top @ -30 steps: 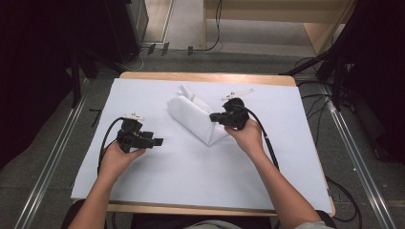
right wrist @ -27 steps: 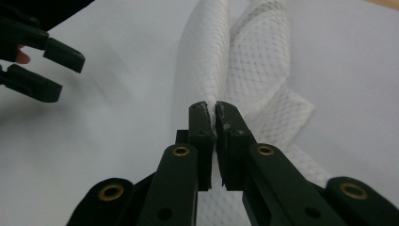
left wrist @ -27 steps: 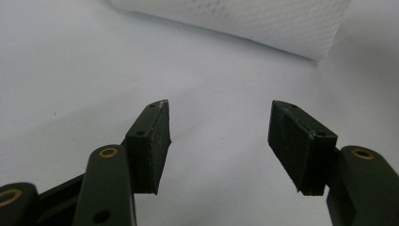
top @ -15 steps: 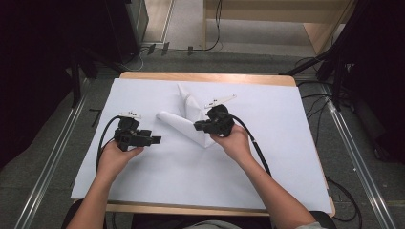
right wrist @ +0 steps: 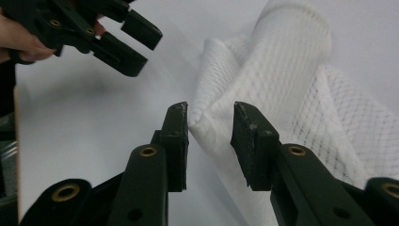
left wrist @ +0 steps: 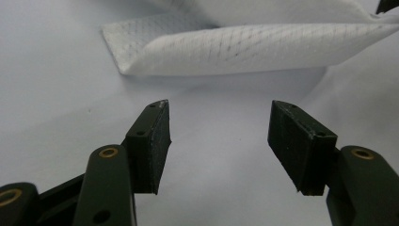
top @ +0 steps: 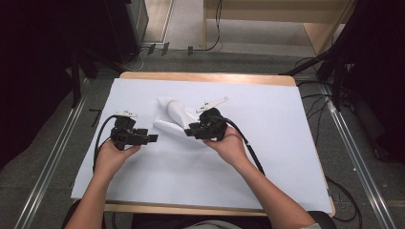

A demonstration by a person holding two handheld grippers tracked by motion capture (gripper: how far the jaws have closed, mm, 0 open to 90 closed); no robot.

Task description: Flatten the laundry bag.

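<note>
A white mesh cloth (top: 174, 114) lies folded and bunched on the white sheet (top: 272, 167) over the table. My right gripper (top: 188, 131) is at the cloth's right side. In the right gripper view its jaws stand partly open (right wrist: 209, 117) astride a folded corner of the cloth (right wrist: 291, 70), and the corner touches the left jaw. My left gripper (top: 154, 138) sits just left of the cloth with its jaws wide open (left wrist: 219, 122) and nothing between them. It points at the cloth's near fold (left wrist: 235, 47). The left gripper (right wrist: 136, 42) also shows in the right gripper view.
The wooden table edge (top: 205, 76) runs along the back. Cables (top: 248, 143) trail from both grippers. Metal rails (top: 47, 162) flank the table on the floor, and dark equipment stands at the far left and right.
My right gripper has moved left and toward me, dragging the cloth's right part over itself into a fold. Its motion has slowed. The left gripper has barely moved.
</note>
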